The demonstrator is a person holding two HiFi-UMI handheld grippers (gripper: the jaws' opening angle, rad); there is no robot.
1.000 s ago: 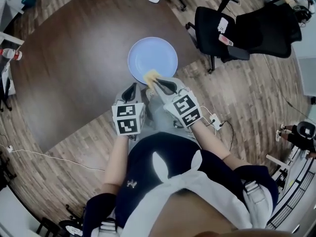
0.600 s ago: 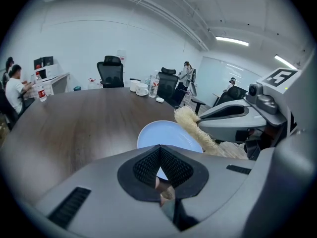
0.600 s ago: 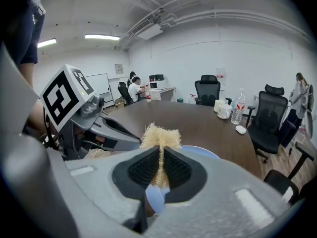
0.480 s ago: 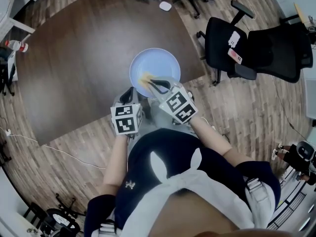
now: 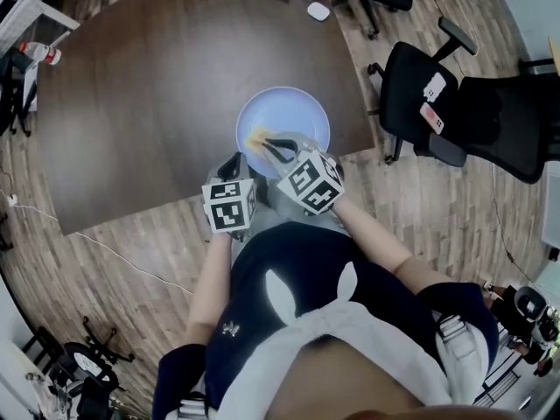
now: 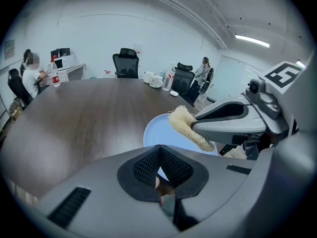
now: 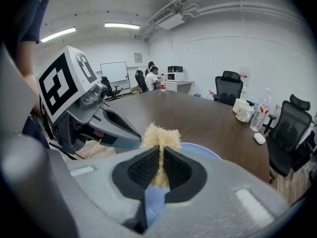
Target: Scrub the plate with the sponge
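Brown table (image 5: pixel 157 86), near edge: the left gripper (image 6: pixel 161 170), jaws pressed together with nothing visible between them, hovers just beside the plate (image 5: pixel 293 112). Right gripper (image 7: pixel 159 165) is clamped on the sponge (image 7: pixel 161 135), over the plate's near-left part, so the scrub probably goes forward and right

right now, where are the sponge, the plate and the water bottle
sponge (image 7: pixel 159 135), right gripper view, the frayed tuft above the jaws
plate (image 5: pixel 293 112), head view, bare blue surface beyond the sponge
water bottle (image 7: pixel 261 115), right gripper view, its clear body
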